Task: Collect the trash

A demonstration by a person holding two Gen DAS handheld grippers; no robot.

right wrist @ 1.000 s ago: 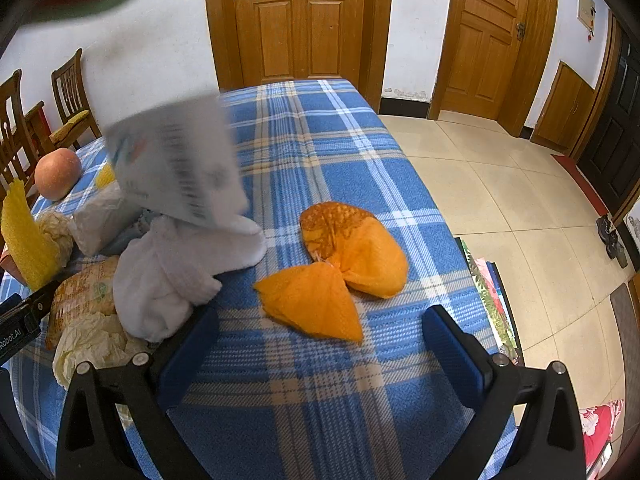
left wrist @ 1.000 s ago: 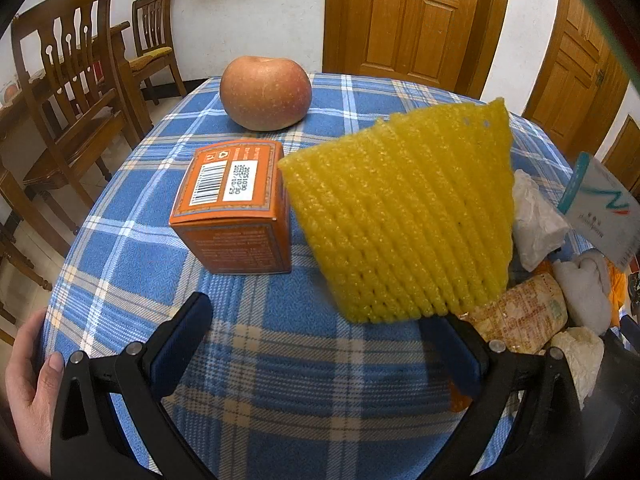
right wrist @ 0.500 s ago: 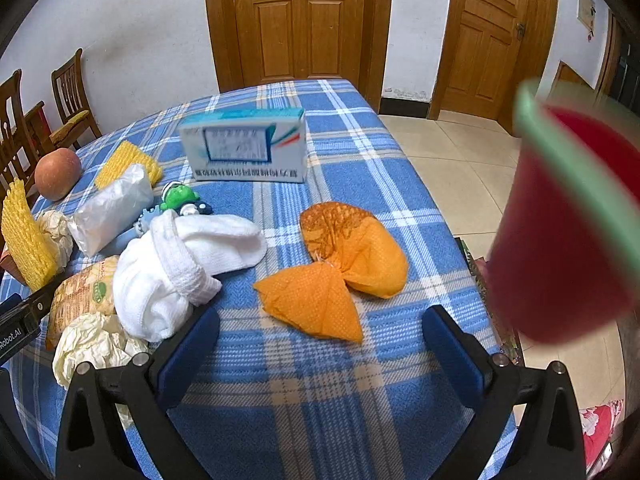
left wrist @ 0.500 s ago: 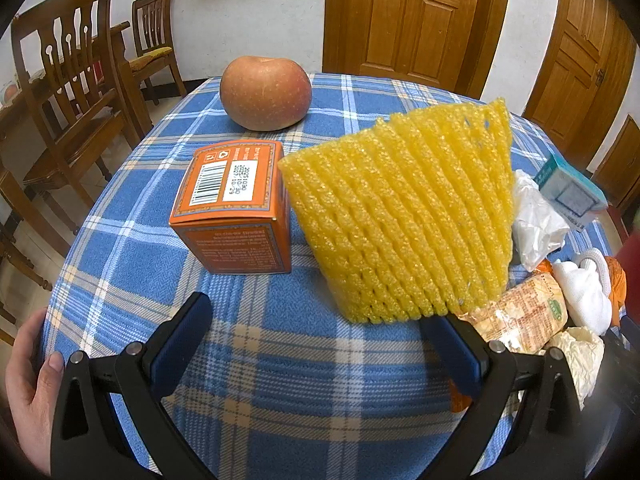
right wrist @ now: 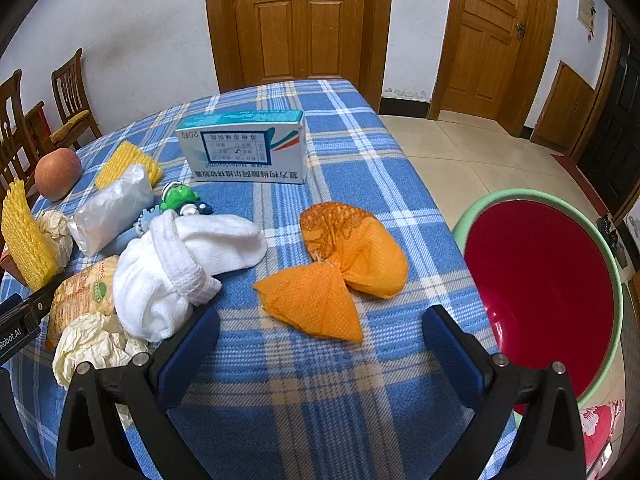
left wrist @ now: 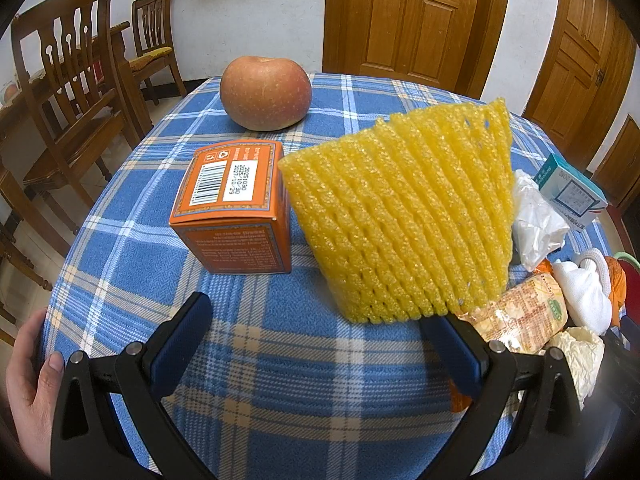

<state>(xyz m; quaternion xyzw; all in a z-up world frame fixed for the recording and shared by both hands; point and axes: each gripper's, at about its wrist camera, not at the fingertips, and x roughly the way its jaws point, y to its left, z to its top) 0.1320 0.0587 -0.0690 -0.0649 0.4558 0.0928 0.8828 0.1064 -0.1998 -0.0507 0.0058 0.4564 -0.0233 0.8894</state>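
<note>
1. Both claws stand wide open with nothing in them: the left gripper over bare cloth just short of the yellow net, the right gripper just short of the orange wrapper.
2. The bin, red inside with a green rim, sits off the table edge, just right of the wrapper. In my judgement no trash is in it yet.
3. The wrapper is the likely first pick: centre the jaws on its pinched middle, close fully since it is thin and limp, then lift clear before swinging right to the bin.
4. Other trash lies left of the wrapper: a snack bag, crumpled paper and a clear bag. Leave the sock, toy and apple.
5. The medicine box stands behind the wrapper.
6. Against a second ago: the medicine box was a blur in mid-air and now rests on the table; the bin, only a red blur at half a second, has settled beside the table. Neither claw has shifted.
</note>
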